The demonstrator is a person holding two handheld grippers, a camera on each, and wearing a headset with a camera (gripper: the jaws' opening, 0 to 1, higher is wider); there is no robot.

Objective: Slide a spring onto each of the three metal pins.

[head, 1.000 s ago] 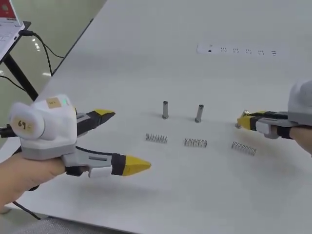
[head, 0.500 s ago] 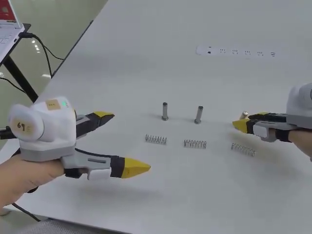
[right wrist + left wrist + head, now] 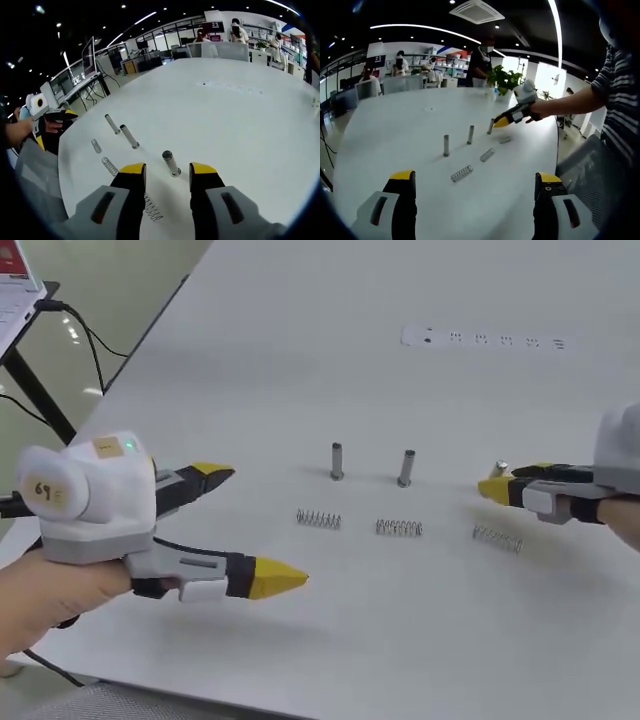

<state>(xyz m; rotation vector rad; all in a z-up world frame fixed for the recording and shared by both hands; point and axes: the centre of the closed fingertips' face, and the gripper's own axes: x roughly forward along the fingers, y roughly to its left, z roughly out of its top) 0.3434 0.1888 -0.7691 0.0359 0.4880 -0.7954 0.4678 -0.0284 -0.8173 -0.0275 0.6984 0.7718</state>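
Stock as I read it, placed from the middle pin point(image 3: 406, 468), upright on the table point(image 3: 300, 360).

1. Left gripper point(image 3: 258, 526): well left of the middle pin, above the table. Jaws spread wide, nothing in them.
2. Left spring point(image 3: 318, 519): lying flat, front-left of the middle pin, long axis left to right. Left pin point(image 3: 337, 461): upright, just behind it.
3. Middle spring point(image 3: 399, 528): flat, just in front of the middle pin, same axis.
4. Right spring point(image 3: 497, 538): flat, front-right of the middle pin, under the right gripper's tips.
5. Right pin point(image 3: 170, 163): upright, right of the middle pin, just ahead of the gap between the right gripper's jaws.
6. Right gripper point(image 3: 492, 490): jaws partly apart, wider than the pin, gripping nothing. I judge it the nearer tool for item 4.

All three pins are bare.
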